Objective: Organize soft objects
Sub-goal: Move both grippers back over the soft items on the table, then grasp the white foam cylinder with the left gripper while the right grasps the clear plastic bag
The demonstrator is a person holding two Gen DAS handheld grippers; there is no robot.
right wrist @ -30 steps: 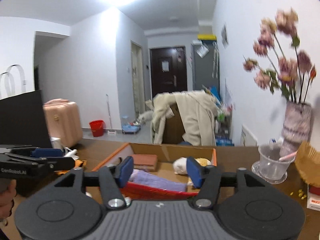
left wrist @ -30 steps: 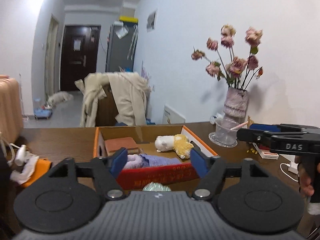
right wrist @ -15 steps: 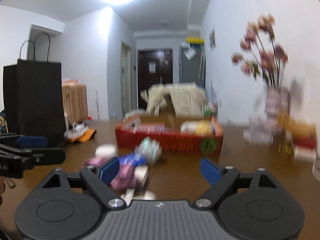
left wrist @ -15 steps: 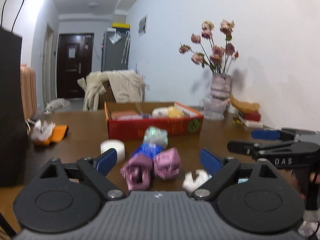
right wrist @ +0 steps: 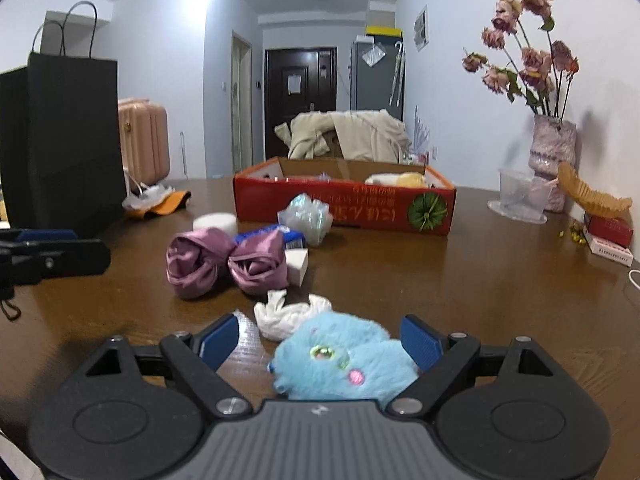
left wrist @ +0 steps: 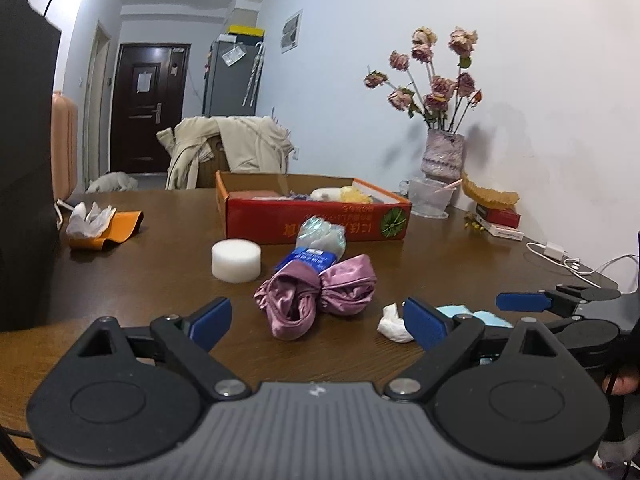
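Note:
A red cardboard box [left wrist: 316, 224] [right wrist: 344, 208] stands mid-table with a white-and-yellow plush [left wrist: 340, 194] and other soft items inside. In front of it lie a pink satin cloth bundle [left wrist: 316, 296] [right wrist: 228, 262], a white foam disc [left wrist: 236, 260], a blue packet [left wrist: 306, 258] and a crinkled plastic ball [left wrist: 322, 236]. My left gripper [left wrist: 318, 322] is open, low over the table just before the pink cloth. My right gripper [right wrist: 320, 342] is open around a blue fluffy plush [right wrist: 340, 364]. A white crumpled cloth [right wrist: 292, 314] lies just beyond it.
A black paper bag [right wrist: 60, 136] stands at the left. An orange cloth with tissue [left wrist: 100, 224] lies near it. A vase of dried roses [left wrist: 442, 160], a plastic cup [left wrist: 430, 200], small boxes [left wrist: 500, 220] and charger cables [left wrist: 560, 256] sit along the right wall.
Both grippers have pulled back from over the box and dropped low to the near table. The right gripper now straddles the blue plush. Both jaws have opened wider.

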